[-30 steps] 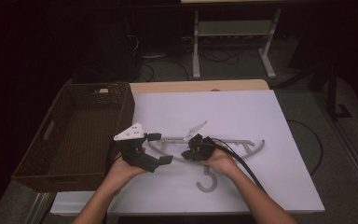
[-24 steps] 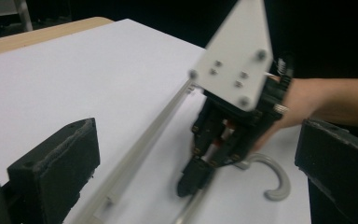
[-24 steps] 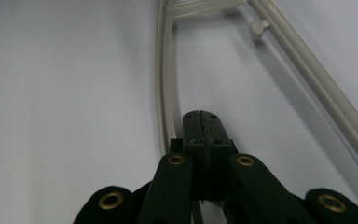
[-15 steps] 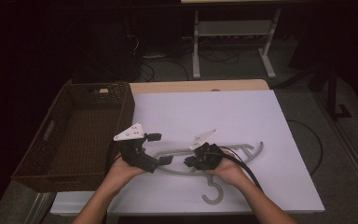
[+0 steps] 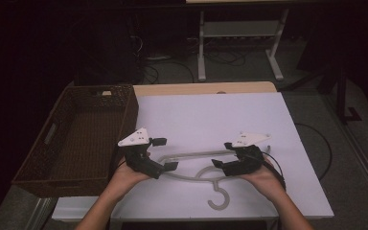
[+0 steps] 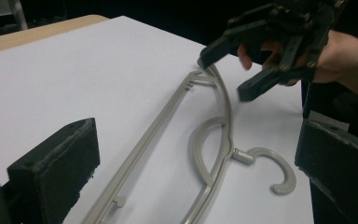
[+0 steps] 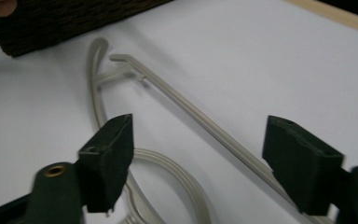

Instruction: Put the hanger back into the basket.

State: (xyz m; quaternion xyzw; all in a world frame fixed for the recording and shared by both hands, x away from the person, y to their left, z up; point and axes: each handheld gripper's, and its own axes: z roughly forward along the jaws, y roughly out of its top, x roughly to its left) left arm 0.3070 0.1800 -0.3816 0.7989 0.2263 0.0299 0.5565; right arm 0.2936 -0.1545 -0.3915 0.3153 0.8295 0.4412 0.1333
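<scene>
A grey plastic hanger [image 5: 197, 178] lies flat on the white sheet, its hook [image 5: 219, 197] toward the front edge. My left gripper [image 5: 165, 153] is open at the hanger's left end. In the left gripper view the hanger [image 6: 168, 116] runs away between my wide-apart jaws. My right gripper [image 5: 223, 154] is open at the hanger's right part, facing left. Its own view shows the straight bar [image 7: 191, 112] passing between its jaws. The left gripper view also shows the right gripper [image 6: 256, 63] open, one jaw tip at the hanger's far end.
A dark wicker basket [image 5: 120, 98] stands at the left of the sheet, close behind my left hand, and its corner [image 7: 51, 23] shows in the right gripper view. The white sheet [image 5: 211, 120] stretches bare behind the hanger. A wooden table edge [image 5: 196, 88] runs along the back.
My right gripper has moved right along the hanger and lower toward the table. The hanger's hook has shifted toward the front edge. My left gripper has barely moved.
</scene>
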